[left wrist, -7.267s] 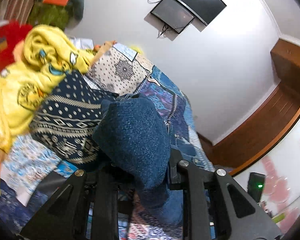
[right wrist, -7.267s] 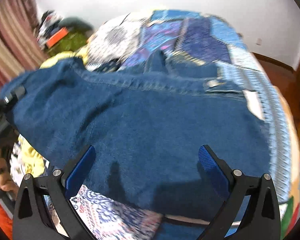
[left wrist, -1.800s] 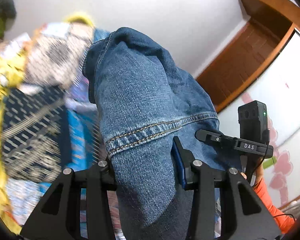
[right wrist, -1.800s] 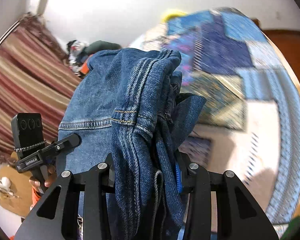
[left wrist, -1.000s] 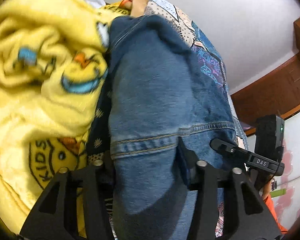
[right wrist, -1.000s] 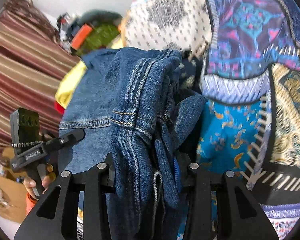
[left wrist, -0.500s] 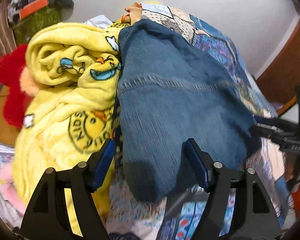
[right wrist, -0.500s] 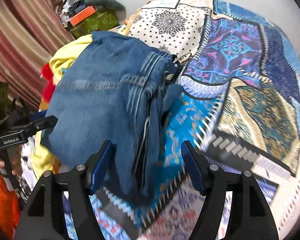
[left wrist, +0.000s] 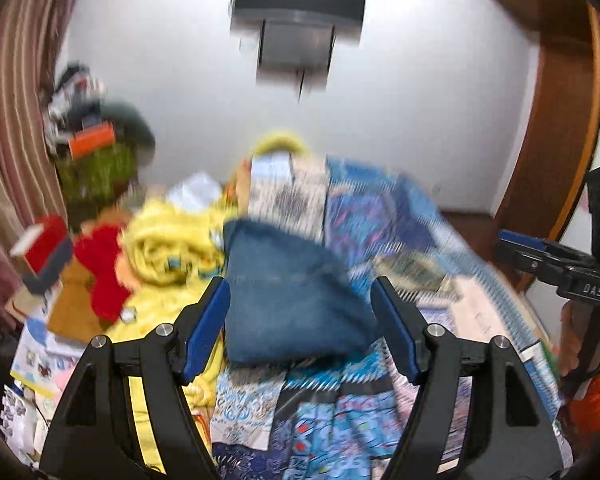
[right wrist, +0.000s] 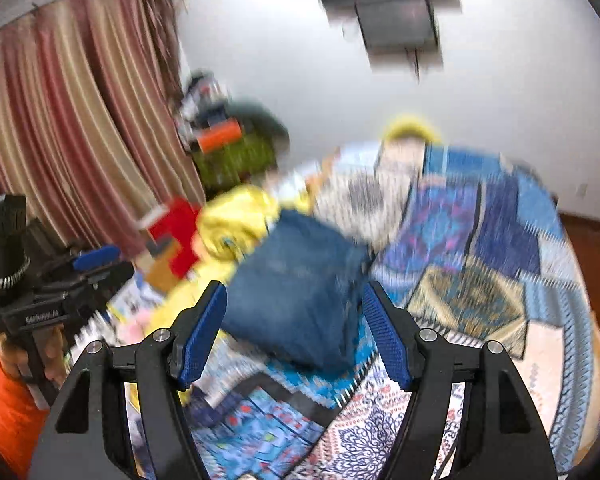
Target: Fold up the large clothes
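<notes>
Both views blurring. Striped curtain [right wrist: 80, 120] hanging far left; red toy [left wrist: 104, 268] and yellow blanket [left wrist: 168, 252] lying heaped just left of the jeans. Folded jeans [left wrist: 292, 300] sitting on the patchwork bedspread [right wrist: 480, 260], touching the blanket, near the bed's left side. Left gripper [left wrist: 300, 332] hovering with jaws spread, gripping nothing. Right gripper [right wrist: 294, 332] doing likewise, spread and holding nothing. Dark screen [left wrist: 300, 20] hanging on the far wall.
</notes>
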Demonstrator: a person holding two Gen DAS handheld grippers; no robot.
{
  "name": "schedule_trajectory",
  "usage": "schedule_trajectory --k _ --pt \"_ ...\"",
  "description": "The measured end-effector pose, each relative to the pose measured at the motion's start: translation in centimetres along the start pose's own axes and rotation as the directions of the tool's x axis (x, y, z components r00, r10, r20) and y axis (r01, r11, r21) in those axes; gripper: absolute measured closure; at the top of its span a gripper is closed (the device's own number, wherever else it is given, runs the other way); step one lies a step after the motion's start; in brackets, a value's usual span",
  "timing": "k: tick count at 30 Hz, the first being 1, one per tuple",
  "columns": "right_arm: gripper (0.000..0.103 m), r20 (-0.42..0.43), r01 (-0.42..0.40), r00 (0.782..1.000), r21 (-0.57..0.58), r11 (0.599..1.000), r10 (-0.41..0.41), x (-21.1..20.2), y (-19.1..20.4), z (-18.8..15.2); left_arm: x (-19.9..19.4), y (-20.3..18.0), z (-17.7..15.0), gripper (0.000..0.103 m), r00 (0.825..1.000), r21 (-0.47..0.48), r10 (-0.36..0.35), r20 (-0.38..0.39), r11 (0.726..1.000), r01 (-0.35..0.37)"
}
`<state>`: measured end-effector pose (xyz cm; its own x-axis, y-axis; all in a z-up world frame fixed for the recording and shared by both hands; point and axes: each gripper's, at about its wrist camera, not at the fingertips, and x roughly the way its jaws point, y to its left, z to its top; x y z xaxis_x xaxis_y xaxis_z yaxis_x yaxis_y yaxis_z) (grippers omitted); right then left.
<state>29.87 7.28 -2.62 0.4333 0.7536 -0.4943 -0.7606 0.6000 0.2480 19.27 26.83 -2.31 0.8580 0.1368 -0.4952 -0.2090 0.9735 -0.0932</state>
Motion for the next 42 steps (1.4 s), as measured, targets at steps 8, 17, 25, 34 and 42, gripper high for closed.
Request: schedule_trajectory --k 8,17,25,34,42 --pt "0.036 0.268 -0.001 0.963 -0.087 0.996 0.024 -10.7 5.9 -0.6 -12.1 -5.8 -1.2 0.031 0.952 0.039 0.013 0.306 0.999 -0.026" --pt "0.036 0.406 0.059 0.914 -0.130 0.990 -0.001 -14.8 10.0 -5.3 -18.4 -9.2 -5.3 0.021 0.888 0.010 0.094 0.450 0.994 -0.111" --pt "0.007 0.417 0.151 0.903 -0.079 0.985 -0.105 -14.8 10.2 -6.2 -19.7 -10.0 -7.3 0.001 0.869 -0.005 0.142 0.475 0.987 -0.159" --pt "0.000 0.424 0.182 0.895 -0.069 0.981 -0.136 -15.3 10.2 -6.4 -19.1 -9.9 -7.8 0.001 0.880 -0.030 0.146 0.451 0.989 -0.148" --pt "0.000 0.425 0.193 0.893 -0.072 0.979 -0.145 -15.4 10.0 -7.5 -18.5 -10.1 -8.2 0.001 0.884 -0.020 0.155 0.441 0.986 -0.163"
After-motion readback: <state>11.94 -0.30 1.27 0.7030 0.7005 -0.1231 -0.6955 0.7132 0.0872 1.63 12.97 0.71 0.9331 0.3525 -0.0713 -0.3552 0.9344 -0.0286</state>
